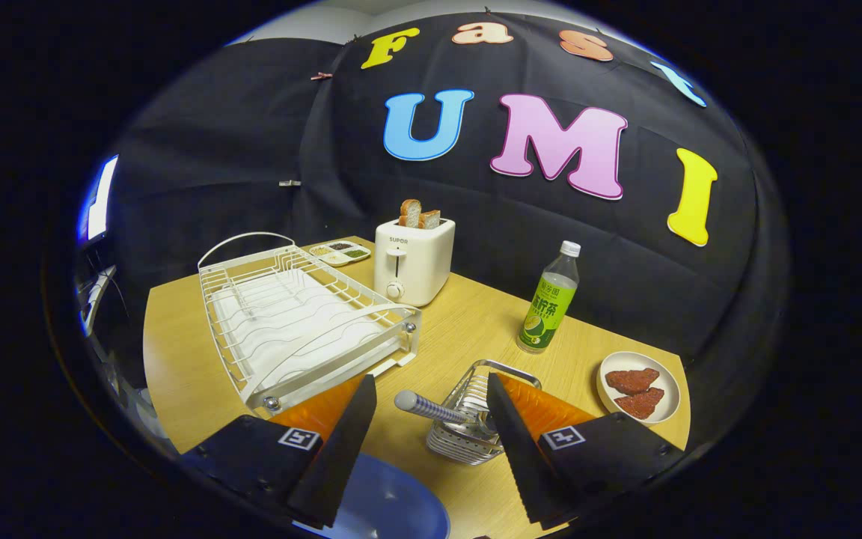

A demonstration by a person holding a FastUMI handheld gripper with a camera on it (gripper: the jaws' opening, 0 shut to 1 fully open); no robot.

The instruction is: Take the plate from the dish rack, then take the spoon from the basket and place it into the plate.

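Gripper (431, 408) wide open, holding nothing; spoon (431, 408) handle pokes out of the wire basket (468, 427) between the fingers, w/ the basket against the right finger. Blue plate (390, 505) lies flat on the table (468, 329) at bottom centre, below the fingers. Empty white dish rack (296, 322) sits centre-left, toaster (412, 258) behind it, bottle (548, 299) right of centre.

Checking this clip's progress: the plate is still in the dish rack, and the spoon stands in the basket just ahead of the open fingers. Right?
Not quite. In the gripper view the dish rack holds no plate; the blue plate already lies on the table below the open fingers. The rest holds: the spoon stands in the basket just ahead of them.
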